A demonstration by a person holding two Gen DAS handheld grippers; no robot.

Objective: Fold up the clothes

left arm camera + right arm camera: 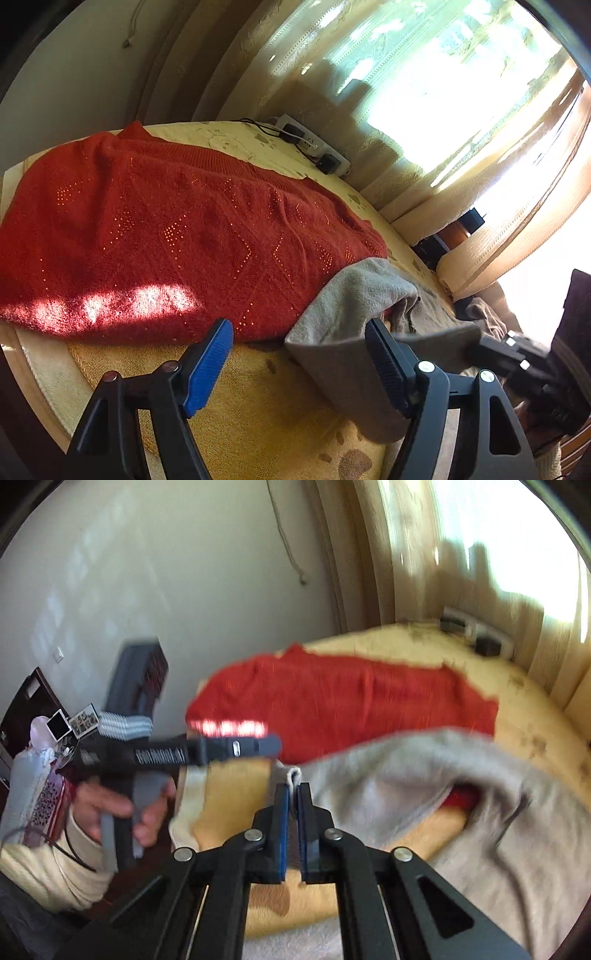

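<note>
On the yellow bed (258, 398), my right gripper (291, 794) pinches the grey garment's (424, 768) edge. My left gripper (299, 354) gapes empty; next it should grab another edge.

red knit sweater (177, 236): spread flat mid-table | grey garment (424, 775): rumpled at near edge, hem pinched in my right jaws

1. A fuzzy red knit sweater (159, 229), dotted with shiny studs, is being shown as rough wool-like cloth.
2. A soft, matt grey garment (424, 775) is being seen as fleecy cloth.
3. The yellow table cover (258, 406) is being shown as napped, towel-like fabric.
4. The gripper fingers (207, 365) are being seen as matt black plastic with ribbed blue pads and bright metal pins.
</note>
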